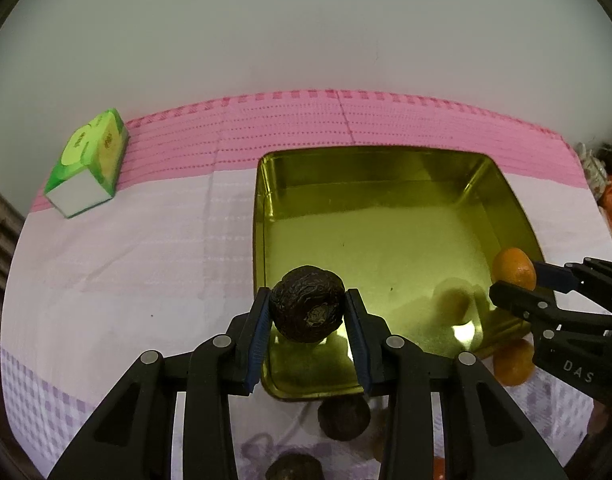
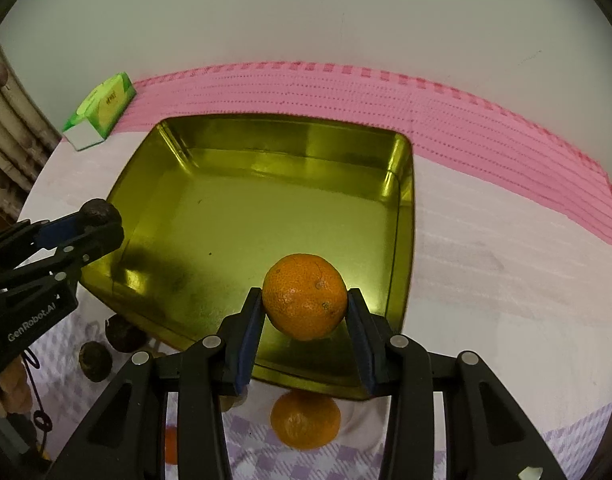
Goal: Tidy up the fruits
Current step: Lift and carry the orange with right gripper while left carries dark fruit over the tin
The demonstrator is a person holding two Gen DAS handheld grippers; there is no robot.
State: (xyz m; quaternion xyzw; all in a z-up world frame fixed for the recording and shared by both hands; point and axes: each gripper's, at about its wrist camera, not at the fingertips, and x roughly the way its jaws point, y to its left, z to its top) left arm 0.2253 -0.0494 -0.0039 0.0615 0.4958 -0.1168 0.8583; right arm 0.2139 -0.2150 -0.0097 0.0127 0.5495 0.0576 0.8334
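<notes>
Left tool (image 1: 308, 310) pinches dark wrinkled round fruit (image 1: 307, 303), right tool (image 2: 305, 300) pinches round orange mandarin (image 2: 305, 296); shiny golden square metal tray (image 2: 402, 240) lies just beyond both

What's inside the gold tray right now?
No fruit lies on the visible floor of the gold tray. The near edge is hidden behind the orange in the right gripper and its fingers.

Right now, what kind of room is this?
Probably a home: a table against a plain wall, covered with a pink checked cloth, with a tissue pack and a gold tin for fruit.
</notes>
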